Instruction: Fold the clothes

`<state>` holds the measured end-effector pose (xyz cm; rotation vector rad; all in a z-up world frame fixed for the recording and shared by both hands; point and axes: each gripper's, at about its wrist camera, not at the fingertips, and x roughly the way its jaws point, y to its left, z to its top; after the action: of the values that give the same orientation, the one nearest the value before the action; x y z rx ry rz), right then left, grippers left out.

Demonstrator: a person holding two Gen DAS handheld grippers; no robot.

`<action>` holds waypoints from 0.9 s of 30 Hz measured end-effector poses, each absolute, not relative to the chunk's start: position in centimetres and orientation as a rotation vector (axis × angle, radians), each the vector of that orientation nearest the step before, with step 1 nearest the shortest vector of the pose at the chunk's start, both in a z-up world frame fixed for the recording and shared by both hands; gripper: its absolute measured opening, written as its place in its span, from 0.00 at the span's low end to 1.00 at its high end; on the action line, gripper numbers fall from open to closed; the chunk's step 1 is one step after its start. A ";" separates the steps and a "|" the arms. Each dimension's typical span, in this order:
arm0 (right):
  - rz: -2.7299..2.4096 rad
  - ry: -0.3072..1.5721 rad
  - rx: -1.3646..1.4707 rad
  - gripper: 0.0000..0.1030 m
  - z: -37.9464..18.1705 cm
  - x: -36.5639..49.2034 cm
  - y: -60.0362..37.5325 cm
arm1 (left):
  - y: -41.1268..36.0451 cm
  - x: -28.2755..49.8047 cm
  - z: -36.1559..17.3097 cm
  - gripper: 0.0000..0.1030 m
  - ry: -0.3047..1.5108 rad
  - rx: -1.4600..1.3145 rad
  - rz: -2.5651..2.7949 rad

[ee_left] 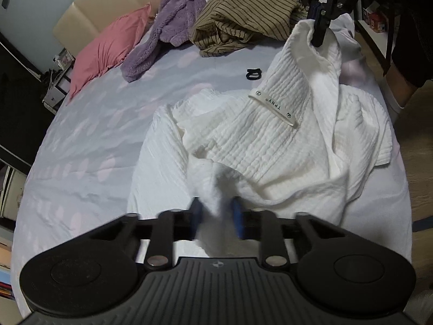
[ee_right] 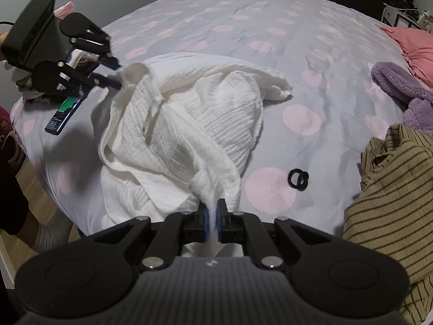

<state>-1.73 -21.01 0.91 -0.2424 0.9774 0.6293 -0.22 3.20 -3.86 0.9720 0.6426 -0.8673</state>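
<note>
On the spotted bed (ee_right: 270, 13), both claws, left (ee_left: 216, 216) and right (ee_right: 213, 211), are pinching the white shirt (ee_right: 189, 113), stretching between them, beside wide bare cover.

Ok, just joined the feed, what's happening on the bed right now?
A person is working a white garment on the bed with two handheld tools. The right gripper is shut on one bunched edge. The left gripper has fabric between its pads at another edge. The garment is still crumpled, not folded. A striped top lies nearby.

A pink pillow (ee_left: 108, 51), a black hair tie (ee_right: 298, 178) and a phone (ee_right: 63, 115) lie on the dotted bedspread (ee_right: 243, 27).
</note>
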 end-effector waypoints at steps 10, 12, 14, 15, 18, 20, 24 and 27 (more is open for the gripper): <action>0.657 0.894 -0.254 0.32 3.0 -2.5 -21.9 | 6.6 -1.6 0.3 0.05 0.584 0.808 -0.774; 0.655 0.863 -0.269 0.37 3.4 -2.8 -22.2 | 7.5 -1.7 1.5 0.05 0.552 0.757 -0.732; 0.660 0.844 -0.298 0.40 3.4 -3.2 -22.3 | 8.3 -1.6 2.6 0.04 0.532 0.700 -0.695; 0.660 0.838 -0.316 0.40 3.3 -3.3 -22.2 | 8.5 -1.4 3.0 0.04 0.527 0.680 -0.682; 0.681 0.811 -0.405 0.41 2.7 -4.2 -21.2 | 9.3 -1.1 4.0 0.04 0.514 0.619 -0.642; 0.715 0.765 -0.481 0.40 2.7 -5.0 -20.2 | 9.4 -1.0 4.3 0.05 0.510 0.617 -0.633; 0.794 0.700 -0.557 0.40 3.0 -6.0 -18.3 | 9.4 -0.9 4.2 0.04 0.511 0.617 -0.636; 0.866 0.681 -0.576 0.41 3.4 -6.6 -16.9 | 9.5 -0.8 4.1 0.05 0.515 0.615 -0.632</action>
<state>-6.62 -16.93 3.39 -0.5757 0.6809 0.8660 -0.83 9.45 4.09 0.6153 0.5148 -0.6317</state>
